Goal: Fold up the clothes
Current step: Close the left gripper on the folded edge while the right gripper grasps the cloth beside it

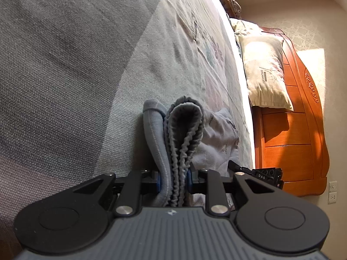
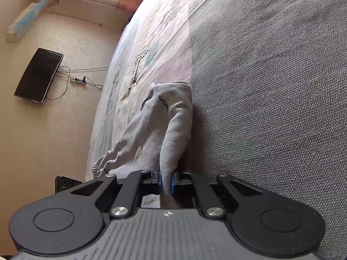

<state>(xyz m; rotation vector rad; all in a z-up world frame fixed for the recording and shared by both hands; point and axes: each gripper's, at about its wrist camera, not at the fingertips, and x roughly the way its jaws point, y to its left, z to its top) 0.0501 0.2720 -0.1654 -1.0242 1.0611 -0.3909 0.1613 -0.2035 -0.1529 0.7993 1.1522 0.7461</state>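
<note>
- Left wrist view: the left gripper (image 1: 173,182) is pinched on a bunched grey garment (image 1: 180,134), clamping what looks like a ribbed, gathered waistband doubled over between the pads. The cloth stands up from the jaws, close against the grey bed cover (image 1: 65,75); a pillow (image 1: 264,71) and wooden headboard (image 1: 303,112) lie well beyond. To judge by this, keep the pinch firm, since several layers are stacked and could slip.
- Right wrist view: the right gripper (image 2: 166,182) is pressed together on a thin ridge of the same pale grey garment (image 2: 167,125), which trails off to the left. A good fold probably needs both grips kept level and the cloth taut between them, so that the edges meet squarely.
</note>
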